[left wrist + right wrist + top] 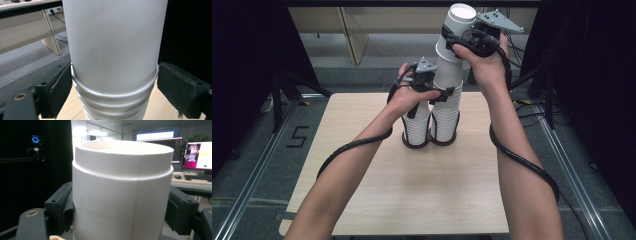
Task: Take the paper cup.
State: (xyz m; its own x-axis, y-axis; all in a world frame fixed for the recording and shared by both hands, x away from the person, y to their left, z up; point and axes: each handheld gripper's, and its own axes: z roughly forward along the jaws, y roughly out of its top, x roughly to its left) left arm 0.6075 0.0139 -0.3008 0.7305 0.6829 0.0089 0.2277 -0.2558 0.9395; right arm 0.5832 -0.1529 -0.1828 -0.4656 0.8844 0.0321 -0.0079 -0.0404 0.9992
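Two stacks of upturned white paper cups stand in a dark double-ring holder at the middle of the wooden table. My left gripper reaches across the shorter left stack and is shut on the taller right stack, its pads against the rolled rims. Above it, my right gripper is shut on the sides of the topmost white cup. That cup is raised and tilted, its lower rim just over the top of the right stack.
The light wooden table is bare around the holder. Dark curtains flank both sides, with stand legs on the floor at left and cables at right. A desk with lit monitors lies beyond.
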